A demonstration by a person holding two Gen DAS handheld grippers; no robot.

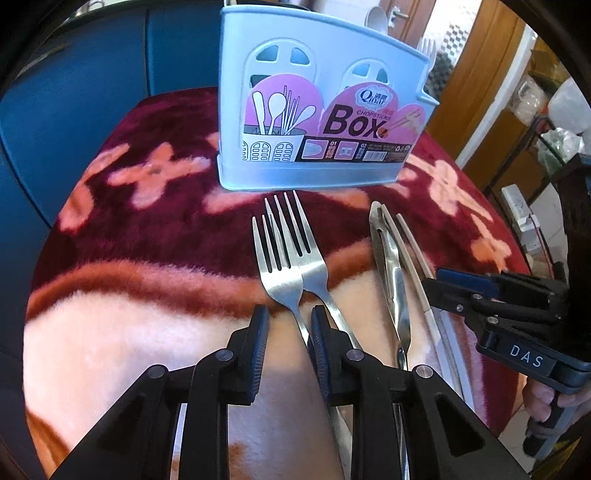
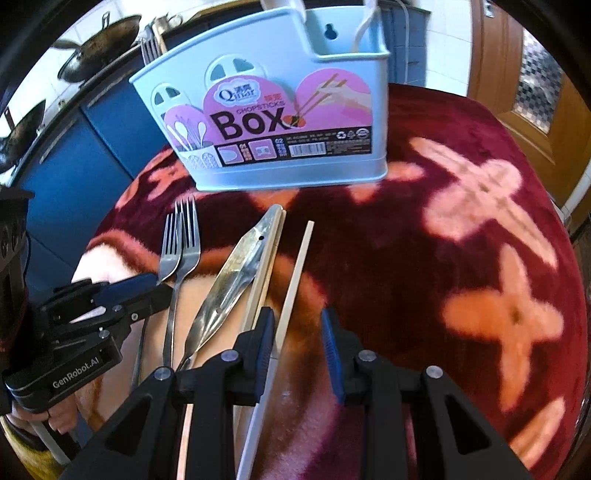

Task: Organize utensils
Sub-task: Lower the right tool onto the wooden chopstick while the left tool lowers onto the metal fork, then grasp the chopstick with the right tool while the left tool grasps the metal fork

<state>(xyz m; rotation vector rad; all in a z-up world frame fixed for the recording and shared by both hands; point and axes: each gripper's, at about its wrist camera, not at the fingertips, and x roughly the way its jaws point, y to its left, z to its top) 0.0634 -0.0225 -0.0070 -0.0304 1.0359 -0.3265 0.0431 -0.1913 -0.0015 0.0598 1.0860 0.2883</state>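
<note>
Two forks (image 1: 286,254) lie side by side, overlapping, on the plush red-and-pink floral blanket (image 1: 147,236), tines pointing toward the light-blue chopsticks box (image 1: 314,110) standing upright at the far side. Just right of the forks lies a pair of metal tongs (image 1: 388,258), with one pale chopstick (image 1: 415,258) close along its right edge. In the right wrist view a second chopstick (image 2: 295,277) lies slightly apart, further right.

Left gripper (image 1: 290,325): jaws released, straddling the handle of the nearer fork; right pad (image 1: 319,343) at or against the handle, left pad clear of it. Not clamped.

Right gripper (image 2: 297,332): jaws spread, set either side of the outer chopstick; its left pad (image 2: 264,339) sits between the two chopsticks, and contact cannot be told. Nothing gripped.

Box already holds a white spoon (image 1: 376,18) and a fork (image 1: 426,50), sticking up above its rim. A narrow strip of blanket separates the box base from the fork tines.

Open room: broad bare blanket to the right of the chopsticks, out to the table's curved edge. Left of the forks, also bare blanket. Blue cabinet doors (image 2: 74,155) behind the table; woks (image 2: 96,48) hang above them.
</note>
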